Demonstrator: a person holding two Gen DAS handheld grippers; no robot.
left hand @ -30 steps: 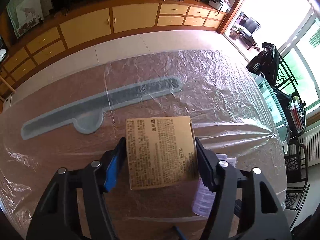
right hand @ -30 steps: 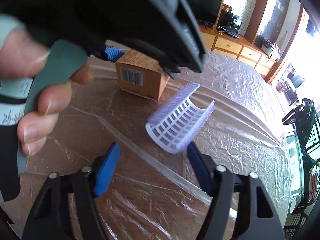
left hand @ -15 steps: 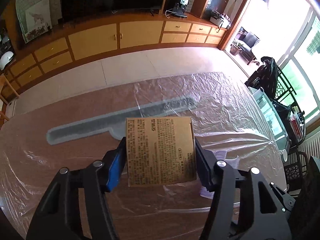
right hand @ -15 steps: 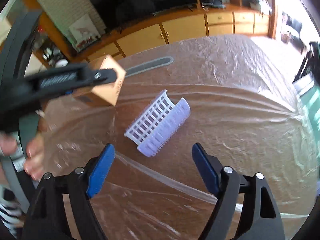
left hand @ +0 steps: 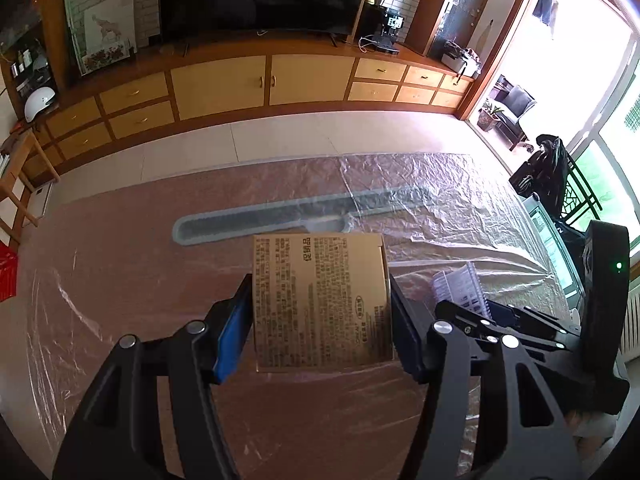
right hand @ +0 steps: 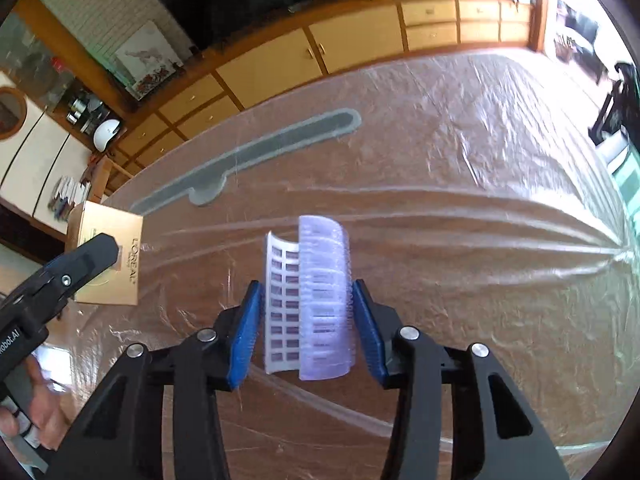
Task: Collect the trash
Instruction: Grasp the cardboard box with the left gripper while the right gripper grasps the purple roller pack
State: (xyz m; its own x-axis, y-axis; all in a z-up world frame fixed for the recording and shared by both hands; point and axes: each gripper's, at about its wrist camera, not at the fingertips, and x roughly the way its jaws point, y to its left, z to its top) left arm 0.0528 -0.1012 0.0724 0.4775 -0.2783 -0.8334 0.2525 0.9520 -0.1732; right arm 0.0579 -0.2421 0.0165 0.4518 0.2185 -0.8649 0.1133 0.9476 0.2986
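Note:
A brown cardboard box [left hand: 320, 300] with printed text hangs above the table, and my left gripper [left hand: 320, 285] is shut on its two sides. The same box [right hand: 106, 252] shows at the left of the right wrist view. A curved white and lilac plastic grid piece [right hand: 308, 300] lies lengthwise between the blue pads of my right gripper [right hand: 307, 294]. Its jaws are closing, and both pads touch the piece's edges. In the left wrist view the grid piece [left hand: 460, 284] pokes out past the right gripper's black fingers [left hand: 492, 320].
Clear wrinkled plastic sheet covers the brown table [left hand: 120, 280]. A long grey strip [left hand: 300, 216] lies under the sheet beyond the box. Wooden cabinets [left hand: 224, 84] and a dark TV stand across the floor. Black bags and a rack [left hand: 548, 176] sit off the table's right end.
The left gripper carried the box up off the table and back. The right gripper rolled, lined up with the grid piece and closed its wide jaws around it.

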